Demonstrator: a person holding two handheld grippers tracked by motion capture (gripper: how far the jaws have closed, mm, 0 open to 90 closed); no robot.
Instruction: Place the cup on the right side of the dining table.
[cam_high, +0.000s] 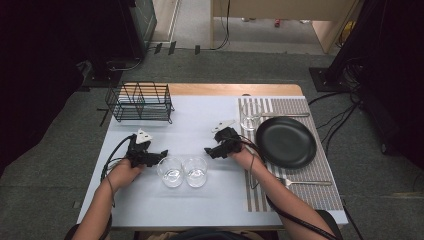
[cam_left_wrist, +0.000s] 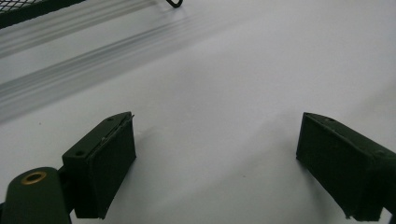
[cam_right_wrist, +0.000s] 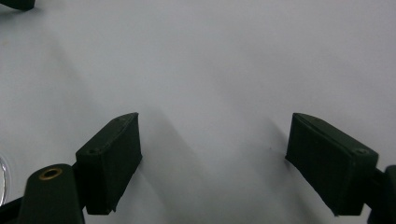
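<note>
Two clear empty glasses (cam_high: 171, 171) (cam_high: 195, 171) stand side by side on the pale blue table (cam_high: 200, 120), near its front. My left gripper (cam_high: 161, 154) lies just left of them, its tips pointing toward the left glass. Along its own camera, the left gripper (cam_left_wrist: 224, 163) is open over bare table, nothing between its jaws. My right gripper (cam_high: 207, 151) sits just above and to the right of the right glass, pointing left. In the right gripper view, the right gripper (cam_right_wrist: 215, 163) is also open and empty over the table.
A black wire rack (cam_high: 140, 102) stands at the back left; its edge (cam_left_wrist: 28, 9) shows ahead of the left gripper. A striped placemat (cam_high: 320, 170) on the right carries a black plate (cam_high: 286, 142), a fork (cam_high: 305, 182), a third glass (cam_high: 248, 121) and a utensil (cam_high: 282, 114).
</note>
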